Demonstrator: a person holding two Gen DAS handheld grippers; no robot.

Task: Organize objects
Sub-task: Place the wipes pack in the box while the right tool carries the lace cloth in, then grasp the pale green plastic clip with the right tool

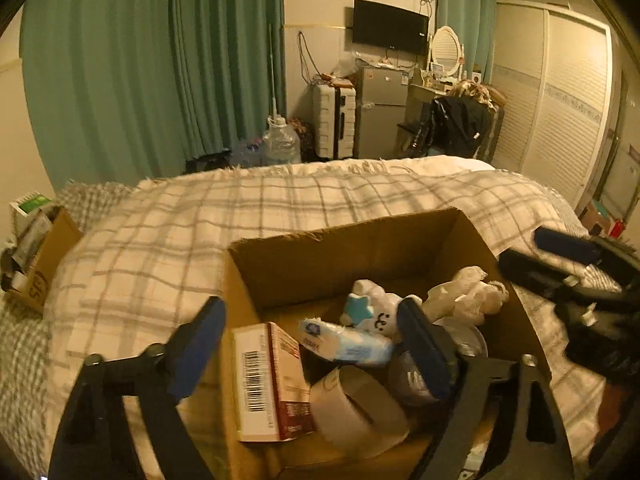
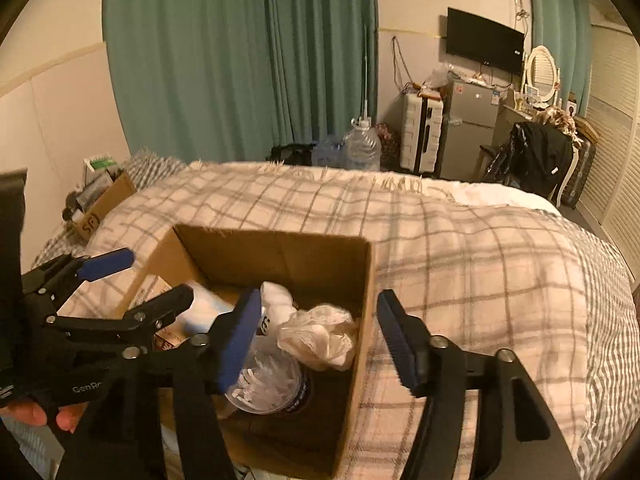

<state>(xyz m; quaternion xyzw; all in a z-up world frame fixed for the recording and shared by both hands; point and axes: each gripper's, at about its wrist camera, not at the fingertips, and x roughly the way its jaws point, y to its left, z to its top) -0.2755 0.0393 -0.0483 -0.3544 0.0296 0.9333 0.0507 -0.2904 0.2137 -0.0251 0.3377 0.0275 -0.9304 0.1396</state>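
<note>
An open cardboard box (image 1: 352,248) stands on the plaid blanket. In it lie a red-and-white carton (image 1: 272,380) with a barcode, a roll of tape (image 1: 360,408), a pack of wipes (image 1: 348,344), a white plush (image 1: 376,312) with a blue star, a crumpled plastic bag (image 2: 320,336) and a clear jar of cotton swabs (image 2: 272,384). My left gripper (image 1: 312,348) is open, straddling the box's left wall, one finger outside and one inside. My right gripper (image 2: 320,340) is open astride the right wall (image 2: 360,320). Neither holds anything.
A smaller cardboard box (image 2: 104,204) full of items sits at the bed's far left. Beyond the bed stand a water bottle (image 2: 362,144), a white suitcase (image 2: 420,136), a small fridge (image 2: 468,128) and a chair with a black jacket (image 2: 540,156). Blanket (image 2: 480,264) spreads to the right.
</note>
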